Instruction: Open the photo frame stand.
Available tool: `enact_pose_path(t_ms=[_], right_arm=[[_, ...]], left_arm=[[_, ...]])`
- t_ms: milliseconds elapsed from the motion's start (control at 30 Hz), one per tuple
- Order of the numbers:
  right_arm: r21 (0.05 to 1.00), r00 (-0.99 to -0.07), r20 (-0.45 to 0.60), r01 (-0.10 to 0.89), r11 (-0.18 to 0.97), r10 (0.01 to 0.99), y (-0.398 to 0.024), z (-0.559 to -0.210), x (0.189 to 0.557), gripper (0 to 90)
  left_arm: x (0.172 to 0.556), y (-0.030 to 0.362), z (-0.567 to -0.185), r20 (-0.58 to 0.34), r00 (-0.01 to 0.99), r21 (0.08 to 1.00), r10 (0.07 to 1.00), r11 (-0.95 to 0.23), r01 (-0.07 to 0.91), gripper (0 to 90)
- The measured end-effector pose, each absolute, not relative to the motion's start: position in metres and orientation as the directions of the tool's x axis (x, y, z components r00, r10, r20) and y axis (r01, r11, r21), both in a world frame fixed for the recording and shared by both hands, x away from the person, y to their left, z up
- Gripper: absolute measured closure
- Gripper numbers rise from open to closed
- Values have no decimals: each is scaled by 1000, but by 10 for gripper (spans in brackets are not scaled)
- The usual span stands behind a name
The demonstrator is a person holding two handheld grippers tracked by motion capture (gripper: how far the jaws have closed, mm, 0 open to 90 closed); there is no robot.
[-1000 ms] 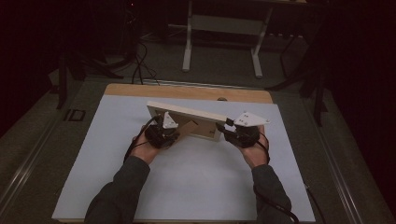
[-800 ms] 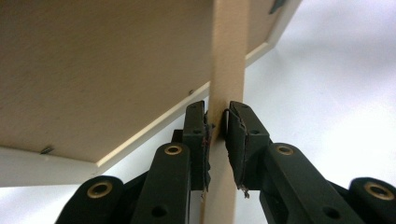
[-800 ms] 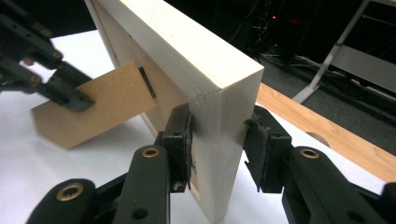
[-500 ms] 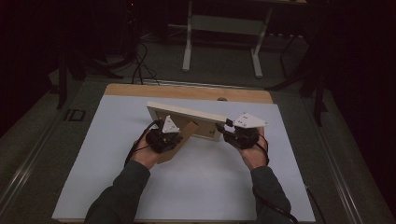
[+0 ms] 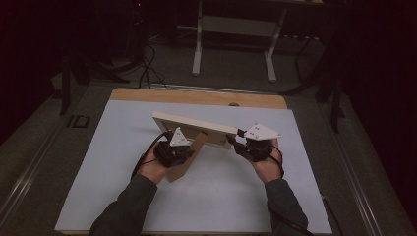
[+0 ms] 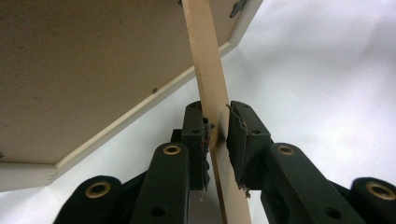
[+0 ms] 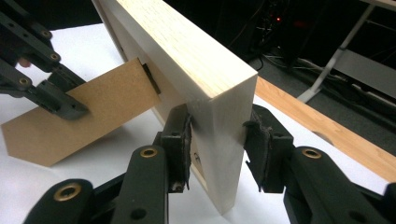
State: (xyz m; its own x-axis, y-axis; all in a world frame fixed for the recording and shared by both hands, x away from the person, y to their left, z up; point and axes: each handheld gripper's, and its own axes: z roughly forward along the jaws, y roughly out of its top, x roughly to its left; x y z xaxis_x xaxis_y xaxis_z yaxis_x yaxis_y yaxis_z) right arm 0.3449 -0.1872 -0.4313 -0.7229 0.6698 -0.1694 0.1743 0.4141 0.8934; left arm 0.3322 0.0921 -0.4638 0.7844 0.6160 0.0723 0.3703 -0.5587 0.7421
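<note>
A pale wooden picture frame (image 5: pixel 196 123) stands on edge above the white table top (image 5: pixel 221 201), its back toward the person. A brown fibreboard stand (image 5: pixel 183 167) hinges out from that back. My left gripper (image 5: pixel 188 153) is shut on the stand (image 6: pixel 210 70), which passes between the pads. Its jaws have just been opening slightly, and the pads still touch the board. My right gripper (image 5: pixel 237 143) is shut on the frame's right end (image 7: pixel 205 70), one pad on each face. The right gripper view also shows the stand (image 7: pixel 93 112) and the left gripper (image 7: pixel 60 105) on it.
A bare wooden strip (image 5: pixel 196 96) runs along the table's far edge. Beyond it stand a metal table base (image 5: pixel 236 29) and floor cables (image 5: pixel 147 64). White surface lies open in front of the hands and to both sides.
The brown stand has swung further out from the frame's back toward the person, carried by the left gripper. The right gripper and the frame have hardly shifted.
</note>
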Motion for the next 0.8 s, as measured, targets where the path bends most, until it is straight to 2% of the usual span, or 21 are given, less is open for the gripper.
enact_pose_path(t_ms=[267, 533, 800], right_arm=[[896, -731, -154, 180, 406, 664, -188, -433, 344, 610], [894, -727, -124, 214, 395, 675, -192, -438, 344, 565], [888, -726, -90, 252, 385, 682, -204, -448, 343, 520]], left_arm=[[332, 94, -466, 47, 790, 746, 611, -547, 379, 712], [330, 99, -463, 26, 789, 760, 614, -525, 383, 615], [328, 117, -456, -20, 774, 798, 633, -457, 394, 604]])
